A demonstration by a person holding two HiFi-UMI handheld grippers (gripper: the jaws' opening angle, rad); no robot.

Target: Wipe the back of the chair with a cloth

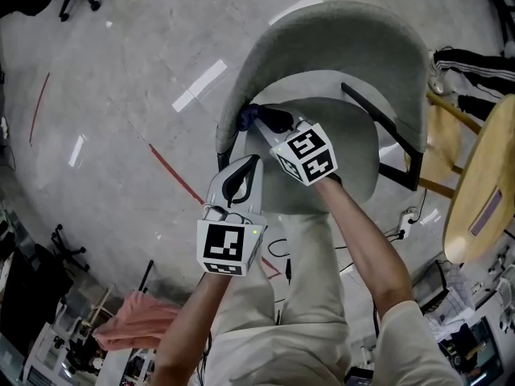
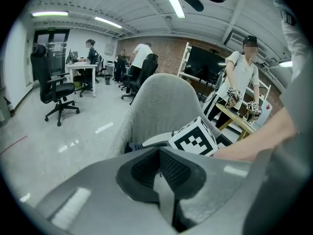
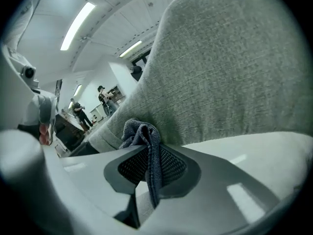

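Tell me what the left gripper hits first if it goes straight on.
Probably the right gripper, just ahead of the shut left gripper and holding the cloth at the chair back; depth is unclear.

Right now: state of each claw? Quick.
Left claw: closed, nothing between the jaws.
Right claw: closed on the dark cloth, up against the chair back.

Round wooden table (image 1: 499, 159) at rt, pink fabric (image 1: 135, 322) lower lt, black office chair (image 2: 44, 70) in bkgd.
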